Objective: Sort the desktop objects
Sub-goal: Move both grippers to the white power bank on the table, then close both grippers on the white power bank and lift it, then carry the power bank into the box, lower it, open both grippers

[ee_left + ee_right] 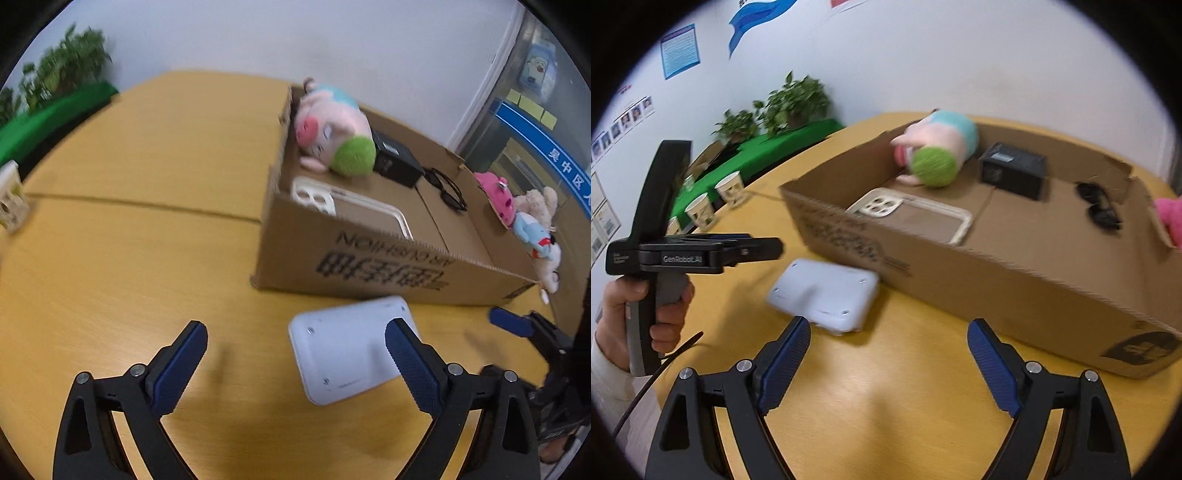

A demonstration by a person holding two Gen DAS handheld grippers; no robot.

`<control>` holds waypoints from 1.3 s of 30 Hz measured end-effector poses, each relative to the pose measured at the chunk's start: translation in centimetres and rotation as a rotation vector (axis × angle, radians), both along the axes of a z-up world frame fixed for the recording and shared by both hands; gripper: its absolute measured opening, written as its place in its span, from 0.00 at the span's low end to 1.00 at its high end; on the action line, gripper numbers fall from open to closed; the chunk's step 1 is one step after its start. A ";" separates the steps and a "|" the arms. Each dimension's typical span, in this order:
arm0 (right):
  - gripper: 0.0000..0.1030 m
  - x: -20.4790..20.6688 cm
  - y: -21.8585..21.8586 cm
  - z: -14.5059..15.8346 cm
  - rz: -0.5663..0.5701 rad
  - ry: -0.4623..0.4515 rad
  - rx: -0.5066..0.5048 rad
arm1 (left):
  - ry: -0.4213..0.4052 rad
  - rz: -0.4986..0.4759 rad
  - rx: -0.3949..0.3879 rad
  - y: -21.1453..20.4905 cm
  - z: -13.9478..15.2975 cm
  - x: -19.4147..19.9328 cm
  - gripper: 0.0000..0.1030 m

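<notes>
A flat white device [343, 354] [827, 295] lies on the wooden table [129, 258], its underside with small screws facing up, just in front of the cardboard box [369, 266] [997, 280]. My left gripper [295, 326] is open above it, and its right finger overlaps the device's right edge in the left wrist view. From the right wrist view a hand holds that left gripper [701, 251] up and to the left of the device, apart from it. My right gripper [889, 323] is open and holds nothing, with the device just beyond its left fingertip.
Inside the box lie a plush pig [332, 129], a white phone case [351, 206], a black adapter [397, 158] and dark glasses [447, 192]. More plush toys [517, 214] hang at its right end. Paper cups [731, 188] and plants [798, 99] stand at the far left.
</notes>
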State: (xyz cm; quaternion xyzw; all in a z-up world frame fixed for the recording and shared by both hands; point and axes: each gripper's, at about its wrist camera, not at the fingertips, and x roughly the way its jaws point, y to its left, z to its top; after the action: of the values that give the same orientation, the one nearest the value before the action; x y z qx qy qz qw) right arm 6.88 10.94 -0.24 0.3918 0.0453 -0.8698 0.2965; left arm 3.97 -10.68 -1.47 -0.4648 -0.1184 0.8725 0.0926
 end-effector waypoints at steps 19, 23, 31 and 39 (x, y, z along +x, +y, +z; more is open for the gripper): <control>0.84 1.9 1.1 -3.4 0.083 -0.032 0.169 | -0.102 -0.263 0.083 8.1 -2.1 0.3 0.53; 0.77 1.3 1.0 -4.0 0.066 -0.028 0.218 | -0.133 -0.288 0.144 9.3 -2.4 0.1 0.43; 0.63 1.7 1.5 -4.2 0.047 -0.030 0.182 | -0.079 -0.284 0.081 11.5 -1.0 0.8 0.34; 0.63 3.2 3.8 0.8 -0.021 0.069 0.094 | 0.090 -0.305 0.077 13.3 6.4 2.3 0.29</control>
State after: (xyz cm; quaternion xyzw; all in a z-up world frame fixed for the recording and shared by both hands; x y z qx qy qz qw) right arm 10.11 14.79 0.58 0.3756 0.0922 -0.8828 0.2667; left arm 6.23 2.65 4.92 -0.4341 -0.0755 0.8631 0.2469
